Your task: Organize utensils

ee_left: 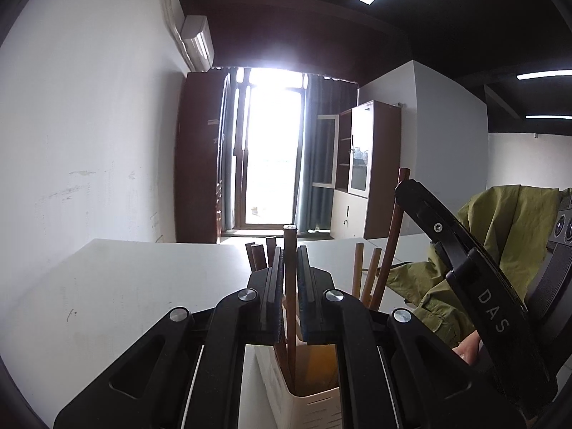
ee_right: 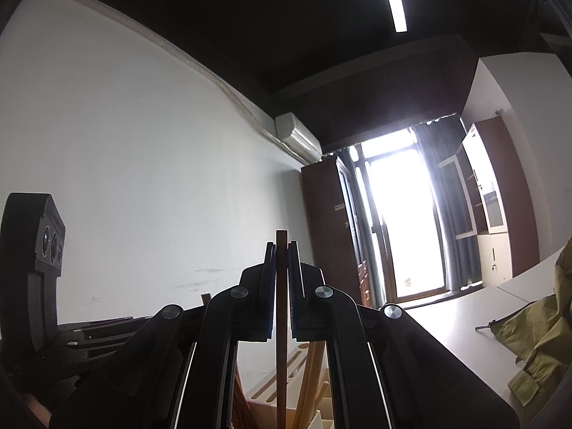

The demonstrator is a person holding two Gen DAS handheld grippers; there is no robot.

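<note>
Both my grippers clamped on chopsticks over the holder.

My left gripper (ee_left: pixel 290 268) pinches a dark round chopstick (ee_left: pixel 290 286) upright, its lower end down inside the white holder (ee_left: pixel 314 407), which stands on the tabletop (ee_left: pixel 143 286) just under the jaws. My right gripper (ee_right: pixel 282 268) is closed on a square brown stick (ee_right: pixel 281 321), also upright, its lower part reaching down to the holder's slotted wall (ee_right: pixel 282 375). More sticks (ee_left: pixel 371 275) lean in the holder. A green jacket (ee_left: pixel 507 221) lies towards the tabletop's right edge.
</note>
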